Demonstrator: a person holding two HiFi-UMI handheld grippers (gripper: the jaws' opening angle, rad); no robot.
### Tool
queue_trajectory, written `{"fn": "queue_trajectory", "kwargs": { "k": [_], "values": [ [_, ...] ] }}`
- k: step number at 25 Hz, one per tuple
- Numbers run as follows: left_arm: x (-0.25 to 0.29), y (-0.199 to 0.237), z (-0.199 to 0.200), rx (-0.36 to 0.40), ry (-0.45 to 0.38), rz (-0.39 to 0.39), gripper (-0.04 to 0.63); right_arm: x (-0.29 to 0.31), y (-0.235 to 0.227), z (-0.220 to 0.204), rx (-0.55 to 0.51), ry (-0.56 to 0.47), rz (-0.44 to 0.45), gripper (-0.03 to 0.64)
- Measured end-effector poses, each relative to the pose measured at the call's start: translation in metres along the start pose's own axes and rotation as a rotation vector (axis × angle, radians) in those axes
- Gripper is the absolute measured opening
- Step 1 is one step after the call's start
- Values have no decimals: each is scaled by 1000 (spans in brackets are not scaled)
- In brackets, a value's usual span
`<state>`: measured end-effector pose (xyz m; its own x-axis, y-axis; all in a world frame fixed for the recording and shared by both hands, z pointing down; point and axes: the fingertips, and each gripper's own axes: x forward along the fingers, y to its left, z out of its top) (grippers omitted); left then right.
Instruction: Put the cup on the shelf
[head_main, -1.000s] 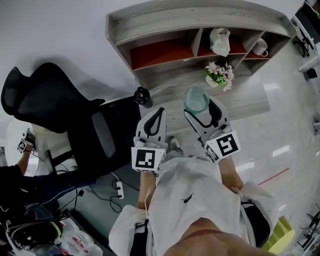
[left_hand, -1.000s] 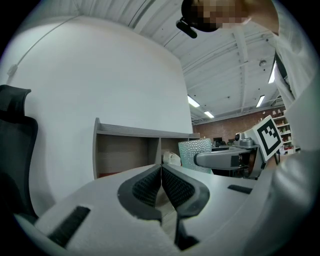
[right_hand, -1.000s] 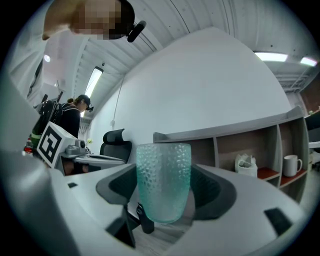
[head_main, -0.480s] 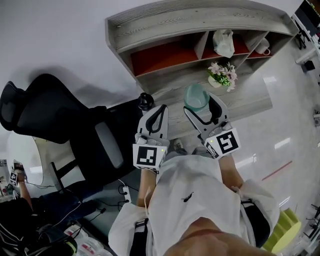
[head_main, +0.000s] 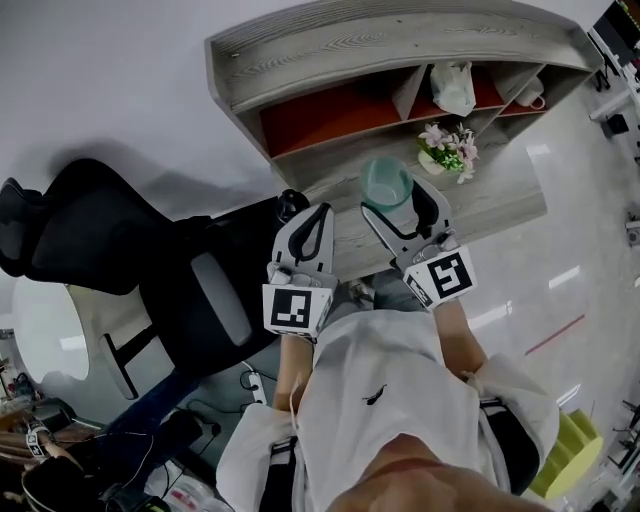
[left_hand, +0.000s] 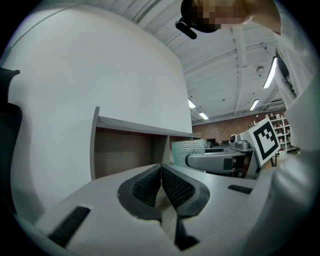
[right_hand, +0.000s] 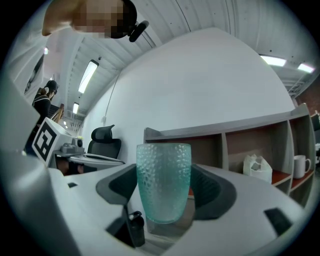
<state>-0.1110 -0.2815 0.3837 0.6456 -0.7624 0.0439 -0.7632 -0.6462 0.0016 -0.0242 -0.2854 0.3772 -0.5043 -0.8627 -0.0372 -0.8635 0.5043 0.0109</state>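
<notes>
A pale green dimpled glass cup (right_hand: 164, 181) stands upright between the jaws of my right gripper (right_hand: 165, 187), which is shut on it. In the head view the cup (head_main: 386, 184) hangs over the grey desk top (head_main: 500, 205), in front of the grey wooden shelf (head_main: 330, 60) with its red-floored compartments. My left gripper (head_main: 306, 232) is beside it on the left, with its jaws shut on nothing (left_hand: 161, 181). The cup (left_hand: 188, 151) also shows at the right of the left gripper view.
On the shelf sit a white bag (head_main: 455, 86) and a white mug (head_main: 531, 92). A potted flower (head_main: 446, 147) stands on the desk. A small dark bottle (head_main: 290, 203) is at the desk's left end. A black office chair (head_main: 140, 270) is at the left.
Both grippers and the cup have shifted slightly up and left in the head view, toward the shelf. The chair has slid left as the view turned.
</notes>
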Motion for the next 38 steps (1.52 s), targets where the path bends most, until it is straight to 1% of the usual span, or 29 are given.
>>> {"fn": "queue_trajectory", "kwargs": {
  "k": [4, 9, 18, 26, 30, 34, 37, 38],
  "values": [
    [9, 5, -3, -2, 6, 12, 28, 15, -7, -2, -8, -7, 16, 347],
    [21, 13, -17, 36, 21, 16, 28, 32, -14, -11, 2, -1, 41, 347],
    [45, 24, -14, -11, 23, 41, 28, 61, -28, -26, 16, 16, 60, 347],
    [61, 33, -19, -14, 38, 41, 28, 82, -39, -39, 28, 20, 57, 347],
    [65, 39, -25, 5, 44, 39, 28, 92, -44, -45, 34, 23, 55, 347],
    [71, 43, -25, -20, 48, 51, 28, 98, -47, -49, 36, 25, 54, 347],
    [75, 44, -29, -8, 51, 45, 28, 103, -50, -51, 33, 23, 55, 347],
    [76, 45, -29, -14, 51, 48, 28, 106, -52, -51, 32, 20, 56, 347]
  ]
}}
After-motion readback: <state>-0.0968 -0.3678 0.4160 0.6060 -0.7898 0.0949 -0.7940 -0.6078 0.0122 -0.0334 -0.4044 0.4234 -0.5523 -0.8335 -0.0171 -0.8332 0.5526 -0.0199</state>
